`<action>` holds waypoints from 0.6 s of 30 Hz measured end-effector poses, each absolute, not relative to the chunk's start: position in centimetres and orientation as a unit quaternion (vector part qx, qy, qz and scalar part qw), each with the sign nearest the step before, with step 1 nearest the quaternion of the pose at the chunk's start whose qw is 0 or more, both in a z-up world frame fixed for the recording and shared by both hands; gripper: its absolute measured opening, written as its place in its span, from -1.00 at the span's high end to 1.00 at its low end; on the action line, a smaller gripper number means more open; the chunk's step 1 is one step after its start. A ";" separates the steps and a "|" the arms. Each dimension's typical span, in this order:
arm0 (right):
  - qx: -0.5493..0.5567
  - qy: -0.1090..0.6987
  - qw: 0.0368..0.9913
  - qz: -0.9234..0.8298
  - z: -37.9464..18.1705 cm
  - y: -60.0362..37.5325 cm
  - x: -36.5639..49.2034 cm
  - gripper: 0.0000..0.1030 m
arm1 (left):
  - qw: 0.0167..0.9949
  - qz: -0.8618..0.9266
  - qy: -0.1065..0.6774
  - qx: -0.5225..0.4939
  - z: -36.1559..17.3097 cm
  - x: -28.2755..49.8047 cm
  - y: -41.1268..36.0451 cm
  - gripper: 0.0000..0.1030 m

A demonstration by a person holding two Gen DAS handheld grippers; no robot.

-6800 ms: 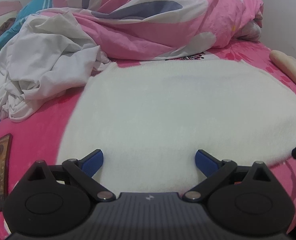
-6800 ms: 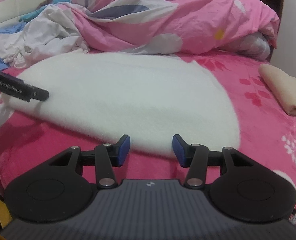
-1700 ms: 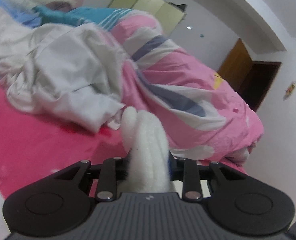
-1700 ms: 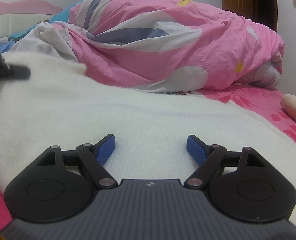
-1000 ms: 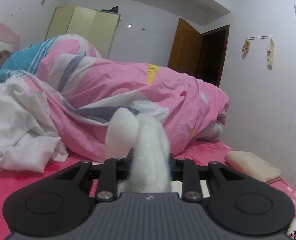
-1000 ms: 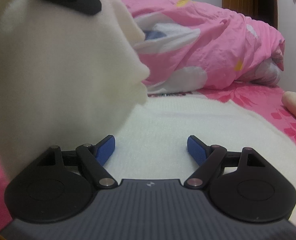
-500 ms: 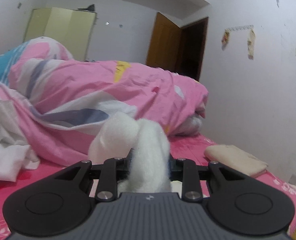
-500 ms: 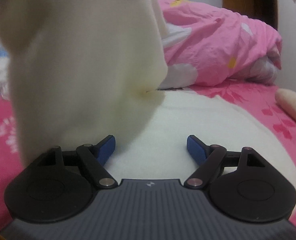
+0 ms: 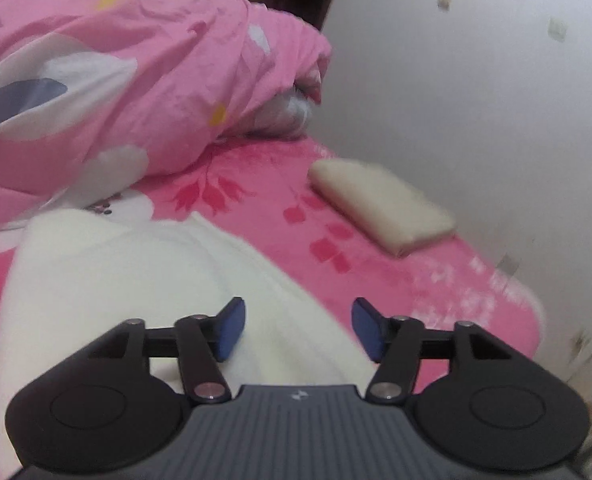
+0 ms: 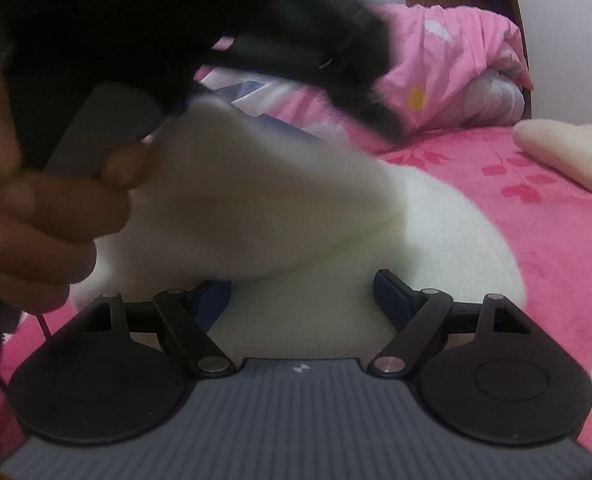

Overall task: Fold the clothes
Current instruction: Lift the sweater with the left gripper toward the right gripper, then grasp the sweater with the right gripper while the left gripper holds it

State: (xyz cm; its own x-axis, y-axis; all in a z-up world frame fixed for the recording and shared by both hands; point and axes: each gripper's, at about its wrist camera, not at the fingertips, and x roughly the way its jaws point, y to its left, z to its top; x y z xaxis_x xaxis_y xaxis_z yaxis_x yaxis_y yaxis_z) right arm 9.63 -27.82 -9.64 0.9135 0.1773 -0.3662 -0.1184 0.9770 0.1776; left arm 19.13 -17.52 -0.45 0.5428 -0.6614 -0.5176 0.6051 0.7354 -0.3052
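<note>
Hand-held gripper (image 9: 297,326) over pink bed (image 9: 435,280)

Your left wrist view looks forward and down along its own hand-held gripper (image 9: 297,328), close above the white fleece garment (image 9: 136,280) on the bed (image 9: 435,280). Your right wrist view sits lower and nearer, facing the same way past its hand-held gripper (image 10: 301,300). Both views share the fleece, the pink quilt (image 9: 136,80) beyond and the folded cream cloth (image 9: 379,208) ahead right.
</note>
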 end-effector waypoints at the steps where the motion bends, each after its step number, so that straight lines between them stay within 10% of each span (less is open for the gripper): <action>1: 0.080 0.193 0.975 0.077 -9.6 -27.9 9.6 -0.54 | 0.877 -0.365 0.306 -0.057 0.0 18.9 -17.0 -0.27; 18: 0.158 0.191 0.964 0.096 -8.8 -30.5 8.1 -0.53 | 0.939 -0.232 0.241 0.077 6.0 9.1 -0.2 -0.59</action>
State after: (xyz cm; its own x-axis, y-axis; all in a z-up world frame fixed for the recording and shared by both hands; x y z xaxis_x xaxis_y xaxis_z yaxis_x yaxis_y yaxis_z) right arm 8.11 -30.46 -8.83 0.9083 0.2455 -0.3386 -0.1242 0.9314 0.3422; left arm 9.10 -0.19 5.97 0.7764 -0.3980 -0.4887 0.4722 0.8809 0.0327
